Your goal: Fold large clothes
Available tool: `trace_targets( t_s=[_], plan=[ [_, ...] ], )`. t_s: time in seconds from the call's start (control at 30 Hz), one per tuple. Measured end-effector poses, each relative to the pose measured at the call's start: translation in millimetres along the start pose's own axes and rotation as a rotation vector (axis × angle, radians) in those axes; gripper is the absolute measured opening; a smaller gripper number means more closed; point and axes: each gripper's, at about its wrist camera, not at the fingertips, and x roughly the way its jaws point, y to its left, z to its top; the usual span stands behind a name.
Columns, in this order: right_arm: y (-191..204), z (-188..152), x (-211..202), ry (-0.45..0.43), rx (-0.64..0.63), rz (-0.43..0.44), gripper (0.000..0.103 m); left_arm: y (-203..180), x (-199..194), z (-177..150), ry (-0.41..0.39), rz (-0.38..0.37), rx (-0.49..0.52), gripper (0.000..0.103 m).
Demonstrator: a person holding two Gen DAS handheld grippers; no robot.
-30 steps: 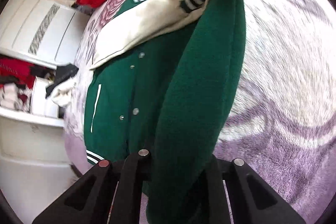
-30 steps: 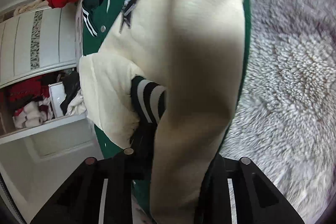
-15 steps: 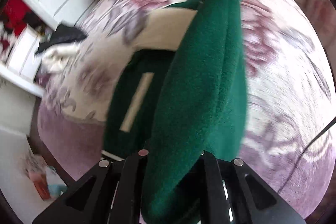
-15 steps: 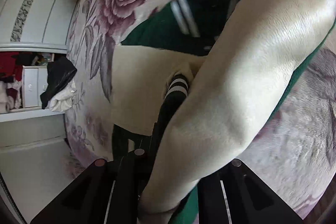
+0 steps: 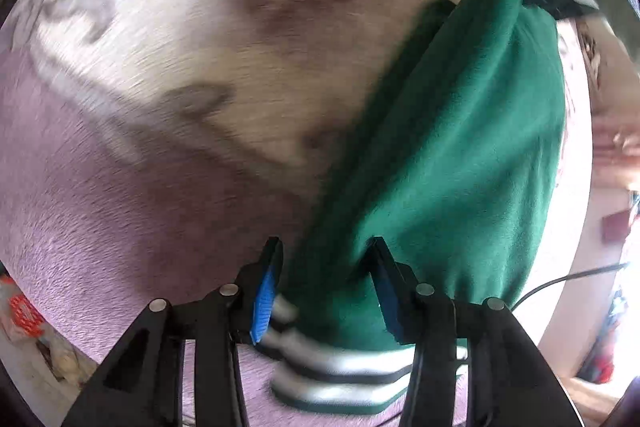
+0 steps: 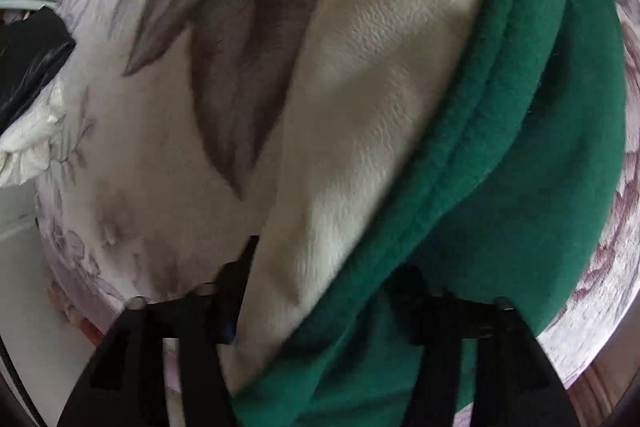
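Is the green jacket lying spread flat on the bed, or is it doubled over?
Doubled over. The green jacket lies in stacked layers with a rolled fold edge, its cream sleeve alongside, on the floral bedspread.

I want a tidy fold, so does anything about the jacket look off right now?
Yes. The green jacket lies bunched in thick rolls rather than flat on the floral blanket, its cream sleeve twisted alongside. Both grippers' jaws have just been opening, with fabric between them.

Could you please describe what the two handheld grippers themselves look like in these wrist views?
Both are black, angular plastic with triangular cut-outs and round silver bolt heads. The left gripper has bright blue ridged pads inside its fingers. The right gripper looks alike but blurred and shadowed; only a hint of blue shows.
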Motion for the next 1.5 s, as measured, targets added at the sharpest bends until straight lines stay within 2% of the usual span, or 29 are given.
trace_targets(
  t_s=[0.07, 0.1, 0.17, 0.23, 0.3, 0.37, 0.43, 0.47, 0.5, 0.6, 0.67, 0.7, 0.77, 0.83, 0.93, 1.0, 1.07, 1.17, 1.23, 1.27, 1.3, 1.33, 1.37, 1.47, 1.5],
  plan=[
    [4, -7, -7, 0.018, -0.024, 0.091, 0.067, 21, -7, -4, 0.012, -0.066, -0.054, 0.053],
    [2, -15, -16, 0.032, -0.025, 0.167, 0.067, 30, -12, -8, 0.015, -0.090, -0.078, 0.056],
    [-8, -35, -33, 0.023, -0.029, 0.263, 0.067, 33, -16, -16, 0.021, -0.098, -0.083, 0.056],
    [-25, -64, -50, -0.008, -0.042, 0.316, 0.070, 27, -20, -24, 0.027, -0.097, -0.067, 0.053],
    [-49, -98, -61, -0.049, -0.028, 0.297, 0.073, 20, -25, -21, 0.024, -0.096, -0.022, 0.053],
    [-85, -144, -60, -0.074, 0.021, 0.240, 0.073, 4, -18, -27, 0.025, -0.067, 0.039, 0.053],
    [-117, -190, -40, -0.037, 0.098, 0.216, 0.073, -9, -8, -33, 0.008, -0.011, 0.089, 0.050],
    [-129, -209, -28, 0.000, 0.132, 0.218, 0.073, -16, -6, -37, -0.010, 0.004, 0.111, 0.040],
    [-145, -239, -5, 0.069, 0.181, 0.247, 0.073, -21, -4, -41, -0.015, 0.009, 0.126, 0.026],
    [-172, -298, 52, 0.204, 0.283, 0.308, 0.073, -34, -7, -50, -0.054, 0.071, 0.152, 0.022],
    [-173, -323, 79, 0.223, 0.299, 0.357, 0.072, -36, -13, -54, -0.070, 0.084, 0.143, 0.019],
    [-168, -331, 89, 0.216, 0.286, 0.386, 0.067, -37, -17, -56, -0.080, 0.090, 0.138, 0.017],
    [-159, -345, 90, 0.158, 0.279, 0.362, 0.017, -39, -29, -59, -0.099, 0.108, 0.137, 0.017],
    [-156, -358, 80, 0.126, 0.296, 0.383, 0.006, -43, -31, -59, -0.095, 0.152, 0.160, 0.016],
    [-147, -367, 65, 0.087, 0.273, 0.349, 0.003, -42, -11, -56, -0.044, 0.196, 0.181, 0.017],
    [-157, -370, 82, 0.133, 0.318, 0.329, 0.002, -42, 3, -55, -0.021, 0.239, 0.208, 0.017],
    [-169, -370, 97, 0.195, 0.352, 0.314, 0.000, -45, 1, -59, -0.023, 0.240, 0.223, 0.017],
    [-182, -371, 88, 0.184, 0.347, 0.424, 0.001, -43, -15, -65, -0.018, 0.179, 0.196, 0.019],
    [-193, -374, 70, 0.129, 0.325, 0.487, 0.006, -30, -28, -69, -0.017, 0.089, 0.159, 0.020],
    [-197, -375, 65, 0.112, 0.313, 0.516, 0.022, -22, -32, -69, -0.021, 0.047, 0.133, 0.022],
    [-200, -375, 64, 0.101, 0.302, 0.534, 0.037, -15, -32, -69, -0.022, 0.011, 0.117, 0.031],
    [-203, -375, 66, 0.093, 0.294, 0.543, 0.069, -5, -31, -66, -0.021, -0.040, 0.089, 0.045],
    [-208, -373, 69, 0.082, 0.291, 0.551, 0.083, 2, -26, -62, -0.024, -0.075, 0.059, 0.050],
    [-222, -362, 81, 0.061, 0.285, 0.610, 0.083, 12, -4, -42, 0.002, -0.157, -0.010, 0.050],
    [-220, -358, 84, 0.046, 0.294, 0.601, 0.083, 12, 1, -40, 0.015, -0.174, -0.020, 0.050]
  ],
)
